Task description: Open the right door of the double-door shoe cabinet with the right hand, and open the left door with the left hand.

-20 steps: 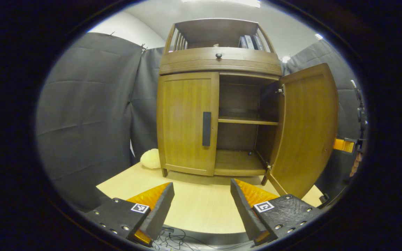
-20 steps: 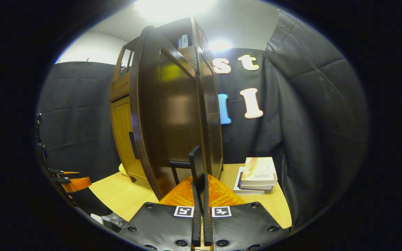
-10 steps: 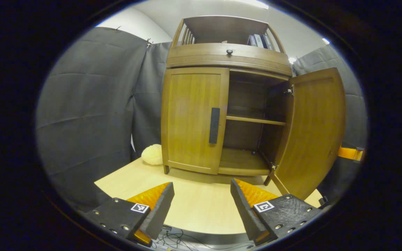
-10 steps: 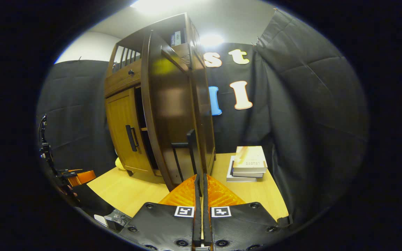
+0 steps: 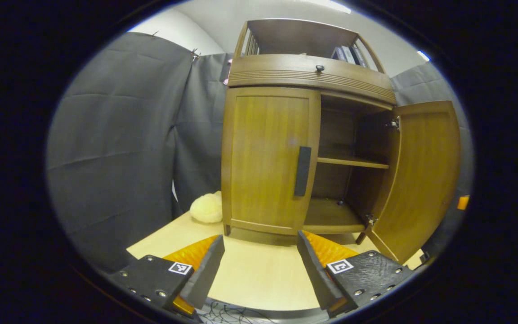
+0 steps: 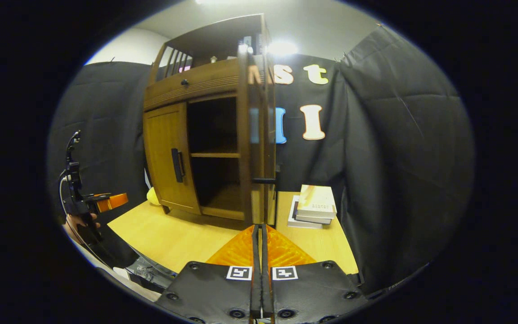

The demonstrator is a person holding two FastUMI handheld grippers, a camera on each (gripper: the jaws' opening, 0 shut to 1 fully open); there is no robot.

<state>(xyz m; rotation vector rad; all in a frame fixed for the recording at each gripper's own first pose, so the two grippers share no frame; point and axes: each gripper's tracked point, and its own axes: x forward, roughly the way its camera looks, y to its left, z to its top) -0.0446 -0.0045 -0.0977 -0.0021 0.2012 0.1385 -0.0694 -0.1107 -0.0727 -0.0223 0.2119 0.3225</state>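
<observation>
The wooden shoe cabinet (image 5: 308,74) stands on the table. Its left door (image 5: 268,157) is closed, with a dark vertical handle (image 5: 302,171). The right door (image 5: 423,180) is swung wide open, baring the inner shelf (image 5: 351,162). My left gripper (image 5: 259,252) is open and empty, hanging over the table short of the left door. In the right gripper view the right door (image 6: 254,148) is edge-on and its handle (image 6: 265,181) sits beyond my right gripper (image 6: 259,228), which is shut on nothing. The left gripper (image 6: 104,201) is at the far left, held by a hand (image 6: 77,222).
A pale yellow plush thing (image 5: 207,208) lies on the light wooden table (image 5: 259,279) by the cabinet's left foot. A stack of books (image 6: 315,204) rests to the right of the open door. More books (image 5: 346,53) stand on the top shelf. Black cloth walls surround the booth.
My right gripper has drawn back from the open door's handle and turned, so the door now stands edge-on. The left gripper view has shifted, putting the left door nearer its centre.
</observation>
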